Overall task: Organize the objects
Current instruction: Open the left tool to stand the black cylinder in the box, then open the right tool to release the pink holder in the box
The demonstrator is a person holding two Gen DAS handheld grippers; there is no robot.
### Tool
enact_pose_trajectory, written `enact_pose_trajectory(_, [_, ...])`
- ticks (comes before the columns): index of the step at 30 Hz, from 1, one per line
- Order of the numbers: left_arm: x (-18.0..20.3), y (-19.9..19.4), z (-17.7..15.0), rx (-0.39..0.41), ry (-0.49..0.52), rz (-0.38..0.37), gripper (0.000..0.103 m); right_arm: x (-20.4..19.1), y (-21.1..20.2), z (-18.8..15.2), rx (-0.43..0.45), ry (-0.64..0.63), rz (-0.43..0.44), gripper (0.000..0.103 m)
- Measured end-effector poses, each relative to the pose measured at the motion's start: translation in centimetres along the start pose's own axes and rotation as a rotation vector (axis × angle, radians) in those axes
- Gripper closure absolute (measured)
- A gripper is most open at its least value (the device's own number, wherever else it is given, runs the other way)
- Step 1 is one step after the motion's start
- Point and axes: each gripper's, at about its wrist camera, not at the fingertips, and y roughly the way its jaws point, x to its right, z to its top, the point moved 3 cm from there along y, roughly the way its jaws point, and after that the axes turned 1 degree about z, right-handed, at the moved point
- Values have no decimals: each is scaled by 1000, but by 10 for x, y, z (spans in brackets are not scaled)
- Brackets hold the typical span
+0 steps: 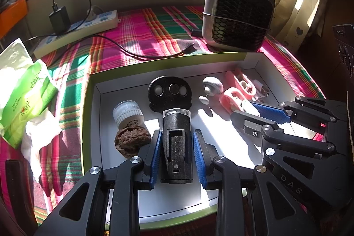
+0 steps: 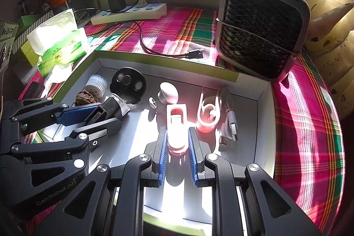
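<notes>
The blue-padded fingers [image 1: 156, 154] of the left gripper [image 1: 177, 156] are standing on either side of a black cylinder with a clear cap [image 1: 176, 143], just beside its flanks; whether the pads are pressing on it is hard to tell, and a thin gap seems to be showing on each side. The right gripper [image 2: 177, 152] is closing its fingers [image 2: 163, 158] on a pink clip [image 2: 177, 125], the pads sitting against its near end. Both things are lying inside a white box with a green rim [image 1: 87, 103], which is resting on a pink and green checked cloth [image 1: 137, 30]. Just left of the cylinder a brown walnut [image 1: 129, 143] is sitting, touching a small white jar [image 1: 127, 113] beyond it. Farther in, a round black disc with three holes [image 1: 169, 93] is lying past the cylinder's cap, with a grey knob on a pin [image 1: 211, 85] to its right. A second pink clip [image 2: 208, 112] and a white cable [image 2: 230, 123] are lying toward the right wall of the box. Beyond the box, a dark grille fan [image 1: 239, 14] is standing at the far right, a white power strip [image 1: 77, 30] at the far left, and a green tissue pack [image 1: 24, 90] is lying left of the box.
</notes>
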Motion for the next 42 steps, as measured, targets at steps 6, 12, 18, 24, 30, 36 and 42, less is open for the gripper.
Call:
enact_pose_trajectory(6, [-2,0,0,1,-2,11,71,1,0,0,2,1,-2,82])
enact_pose_trajectory(12, [-3,0,-1,2,-5,18,69,2,-1,-1,5,9,-2,74])
enact_pose_trajectory(18, [-3,-1,-2,1,-7,20,67,2,-3,-1,11,12,-2,73])
enact_pose_trajectory(24, [-3,-2,-3,-1,-13,23,66,1,-7,-1,20,17,2,68])
enact_pose_trajectory(30, [-2,-6,-4,5,-16,20,65,2,-9,-4,19,25,-3,66])
enact_pose_trajectory(36, [-4,-11,-6,17,-29,26,65,3,-15,-5,29,37,1,66])
enact_pose_trajectory(42, [-2,-21,-7,39,-30,22,64,2,-22,-7,44,46,4,66])
